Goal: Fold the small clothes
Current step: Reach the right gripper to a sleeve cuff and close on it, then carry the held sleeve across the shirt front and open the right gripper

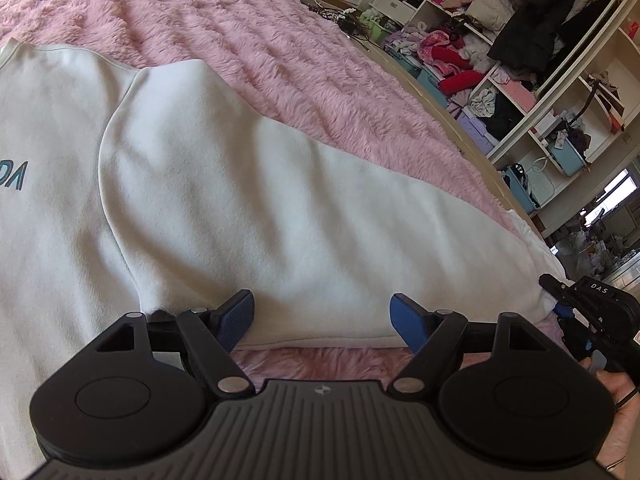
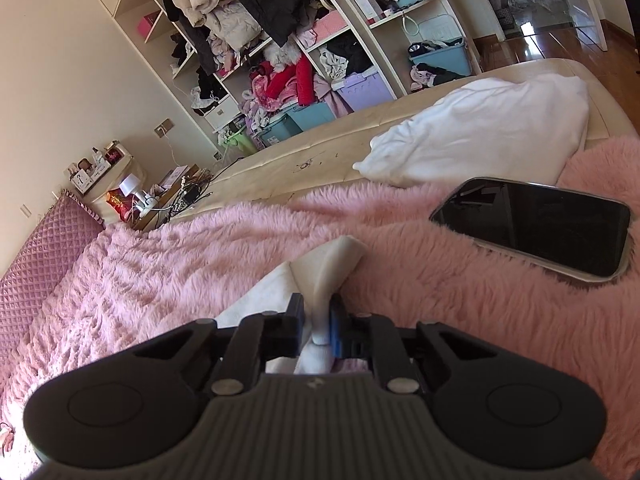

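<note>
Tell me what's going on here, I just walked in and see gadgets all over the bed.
A person is folding a white sweatshirt spread on the pink fluffy blanket, with a handheld claw in each hand. The right claw is shut on the sleeve cuff. The left claw is open, poised over the sleeve's near edge and gripping nothing. A dark phone lies on the blanket beside the pinched cuff.
</note>
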`<state>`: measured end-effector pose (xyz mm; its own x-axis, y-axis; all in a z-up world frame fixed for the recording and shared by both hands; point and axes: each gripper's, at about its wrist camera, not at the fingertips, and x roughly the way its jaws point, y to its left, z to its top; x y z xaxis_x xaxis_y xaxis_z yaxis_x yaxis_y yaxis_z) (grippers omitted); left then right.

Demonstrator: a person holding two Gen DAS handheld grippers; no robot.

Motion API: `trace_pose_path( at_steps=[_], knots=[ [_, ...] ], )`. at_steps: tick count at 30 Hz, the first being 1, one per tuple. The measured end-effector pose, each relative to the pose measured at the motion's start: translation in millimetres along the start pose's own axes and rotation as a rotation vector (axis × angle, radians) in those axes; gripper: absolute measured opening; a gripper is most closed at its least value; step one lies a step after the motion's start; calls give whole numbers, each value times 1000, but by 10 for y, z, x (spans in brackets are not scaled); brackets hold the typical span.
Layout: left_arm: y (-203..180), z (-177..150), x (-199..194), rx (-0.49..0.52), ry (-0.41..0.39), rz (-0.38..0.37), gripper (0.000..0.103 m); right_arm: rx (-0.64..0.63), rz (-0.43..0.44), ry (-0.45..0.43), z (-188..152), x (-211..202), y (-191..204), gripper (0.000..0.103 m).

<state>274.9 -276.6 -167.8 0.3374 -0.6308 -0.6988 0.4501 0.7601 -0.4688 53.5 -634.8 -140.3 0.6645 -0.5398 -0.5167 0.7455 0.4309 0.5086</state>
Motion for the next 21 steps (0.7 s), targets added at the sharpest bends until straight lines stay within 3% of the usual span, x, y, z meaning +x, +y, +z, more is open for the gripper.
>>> trace_pose_path(
  at_steps=[9, 16, 21],
  knots=[
    [45, 81, -79, -39, -25, -39, 91, -64, 148, -44, 155, -316, 412, 2],
    [312, 51, -685, -83, -93, -33, 91, -131, 364, -52, 114, -690, 1360, 2],
    [768, -181, -1369, -133, -169, 49, 91, -162, 534, -15, -230, -1022, 2132, 2]
  ],
)
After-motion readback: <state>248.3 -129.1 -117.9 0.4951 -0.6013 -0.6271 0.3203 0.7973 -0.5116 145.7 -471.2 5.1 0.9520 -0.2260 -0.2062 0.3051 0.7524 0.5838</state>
